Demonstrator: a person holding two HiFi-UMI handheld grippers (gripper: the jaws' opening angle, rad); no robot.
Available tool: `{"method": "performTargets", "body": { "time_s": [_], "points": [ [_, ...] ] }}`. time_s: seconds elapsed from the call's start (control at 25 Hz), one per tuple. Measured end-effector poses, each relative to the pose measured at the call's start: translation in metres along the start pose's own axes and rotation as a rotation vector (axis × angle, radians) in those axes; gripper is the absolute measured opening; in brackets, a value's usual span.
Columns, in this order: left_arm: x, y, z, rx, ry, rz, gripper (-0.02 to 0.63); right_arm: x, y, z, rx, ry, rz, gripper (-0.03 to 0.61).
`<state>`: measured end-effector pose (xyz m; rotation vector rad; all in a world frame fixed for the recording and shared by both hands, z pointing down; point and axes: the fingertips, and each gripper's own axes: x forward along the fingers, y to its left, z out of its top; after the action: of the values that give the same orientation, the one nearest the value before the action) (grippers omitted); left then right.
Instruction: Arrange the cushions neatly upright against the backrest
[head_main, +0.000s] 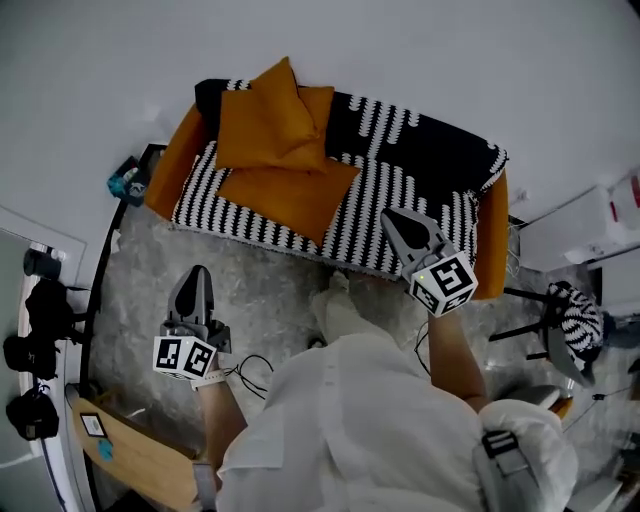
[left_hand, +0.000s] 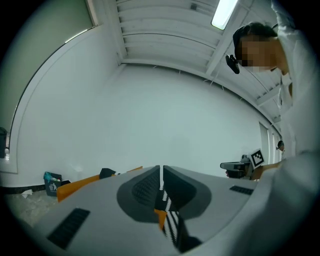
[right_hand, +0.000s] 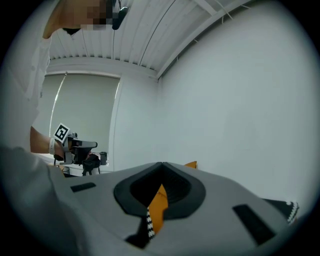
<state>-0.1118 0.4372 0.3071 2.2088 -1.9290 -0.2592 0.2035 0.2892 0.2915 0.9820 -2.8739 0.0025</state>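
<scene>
Left gripper (head_main: 196, 274) hovers nearest the person's white shirt (head_main: 340, 420), over the grey floor (head_main: 270, 285) and short of the sofa (head_main: 425, 140); its jaws are pressed together with nothing between them; the right gripper (head_main: 390, 216) is further out, jaws likewise closed and empty, its tip above the front edge of the striped seat towards the right end; one orange cushion (head_main: 285, 195) lies flat on the seat left of middle; beyond it, two more orange cushions (head_main: 262, 125) lean overlapping against the backrest at the left end; a white wall (head_main: 450, 50) stands behind.
</scene>
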Motion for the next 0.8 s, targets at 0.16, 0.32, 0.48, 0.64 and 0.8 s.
{"method": "performTargets", "body": {
  "time_s": [0.16,0.32,0.48,0.64,0.8],
  "points": [
    [0.056,0.019,0.005,0.022,0.006,-0.002,0.031,0.045,-0.043,-0.002,0.013,-0.008,-0.006,0.008],
    [0.12,0.037,0.012,0.037,0.027,-0.017,0.031,0.095,-0.088,0.0,0.032,-0.014,0.007,0.008],
    [0.186,0.049,0.026,0.04,0.006,-0.023,0.031,0.142,-0.123,0.01,-0.005,-0.017,0.036,0.008],
    [0.226,0.045,0.034,0.064,-0.004,-0.051,0.031,0.163,-0.147,0.014,0.025,-0.045,0.052,0.009],
    [0.261,0.058,0.026,0.043,-0.011,-0.061,0.031,0.196,-0.165,0.015,0.059,-0.028,0.058,0.063]
  ]
}}
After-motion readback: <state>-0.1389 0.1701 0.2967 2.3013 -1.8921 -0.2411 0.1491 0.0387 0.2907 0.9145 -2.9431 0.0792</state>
